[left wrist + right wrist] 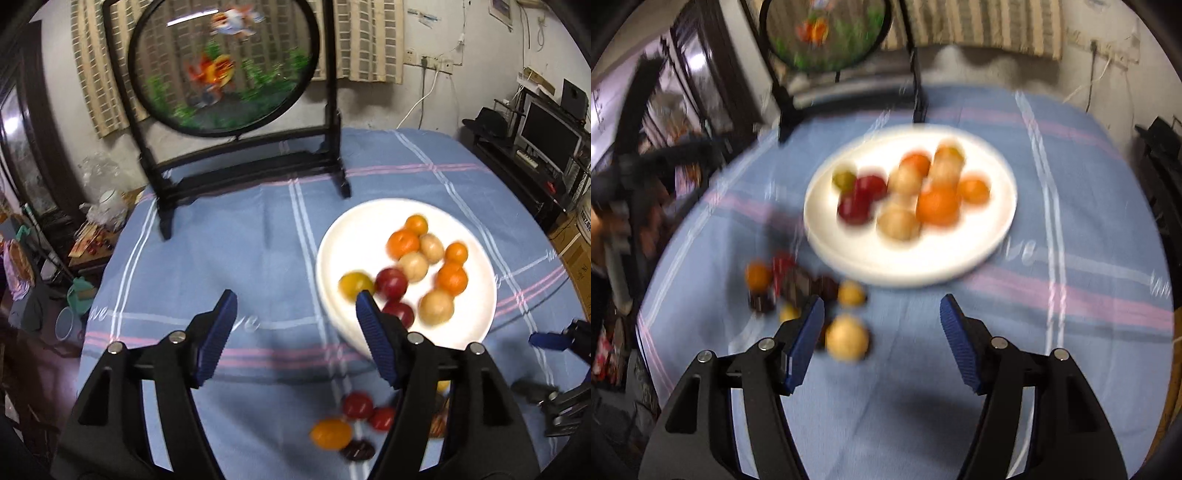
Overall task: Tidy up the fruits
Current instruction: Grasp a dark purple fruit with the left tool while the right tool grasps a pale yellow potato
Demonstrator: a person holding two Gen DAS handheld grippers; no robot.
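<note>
Fingers [809, 328] apart; only left view shows television [550, 138].

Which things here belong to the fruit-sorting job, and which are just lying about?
Belongs to the job:
white plate
fruits on the plate
loose fruits on the cloth
left gripper
right gripper

Just lying about:
goldfish screen
teapot
monitor

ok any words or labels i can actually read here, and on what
"ve" – end of a pale script word woven into the blue tablecloth, by the left gripper; the rest is hidden.
Print on the cardboard boxes at the right edge: too small to read.
Papers on the wall: blurred.
Right wrist view: too blurred.
</note>
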